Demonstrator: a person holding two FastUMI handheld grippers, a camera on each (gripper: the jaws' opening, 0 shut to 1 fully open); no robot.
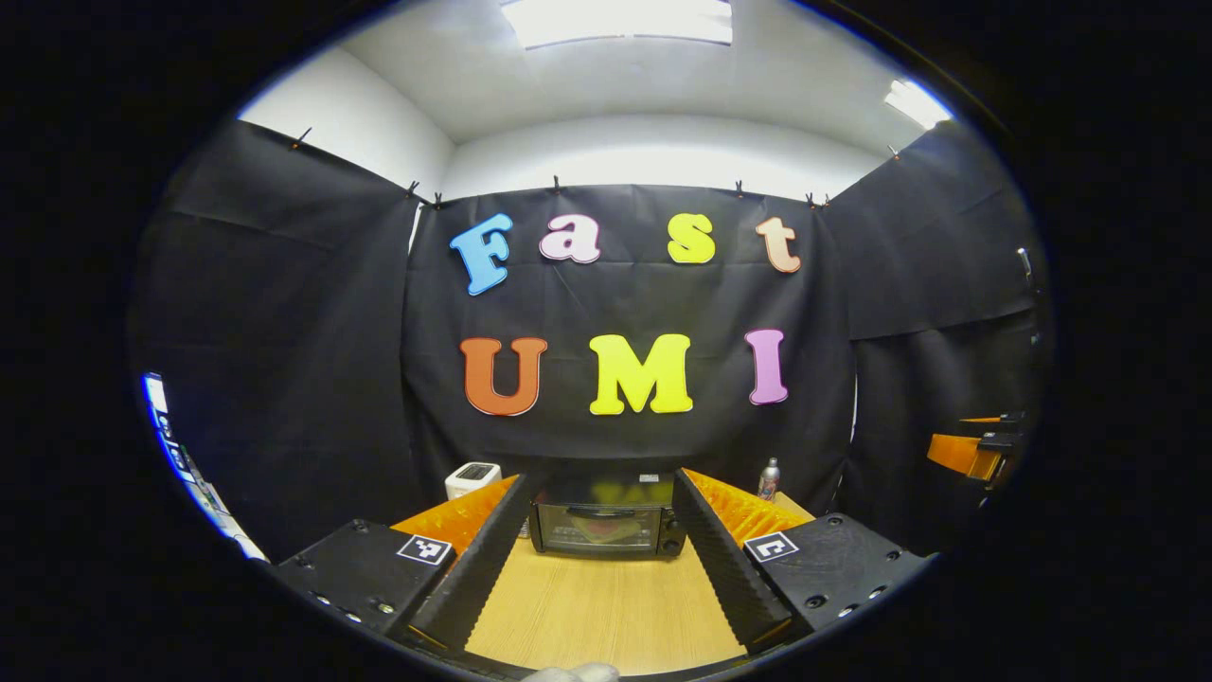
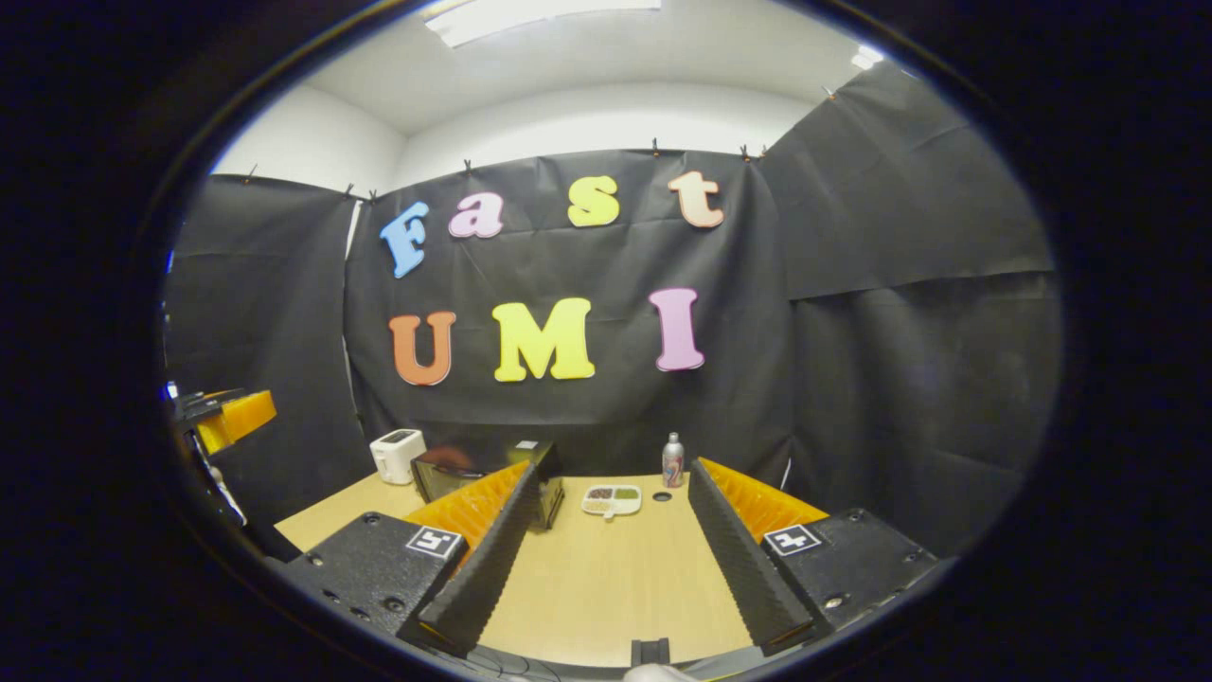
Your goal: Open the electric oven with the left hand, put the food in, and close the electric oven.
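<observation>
**Oven shut, both claws released over the table**

Left gripper view: left gripper (image 1: 606, 578) spread wide, holding nothing, aimed straight at the oven (image 1: 606, 516). Oven stands at the back of the wooden table (image 1: 597, 616), door closed. White toaster (image 1: 472, 478) left of it, bottle (image 1: 770, 479) to the right.

Right gripper view: right gripper (image 2: 611, 568) also spread, empty. Food tray (image 2: 612, 499) lies on the table beside the oven, near the bottle, well ahead of the fingers.

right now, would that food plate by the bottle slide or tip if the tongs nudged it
The food plate looks low and flat, so it would probably slide across the smooth wooden table rather than tip. Its small loose portions might shift. The upright bottle close by looks easier to topple.
</observation>
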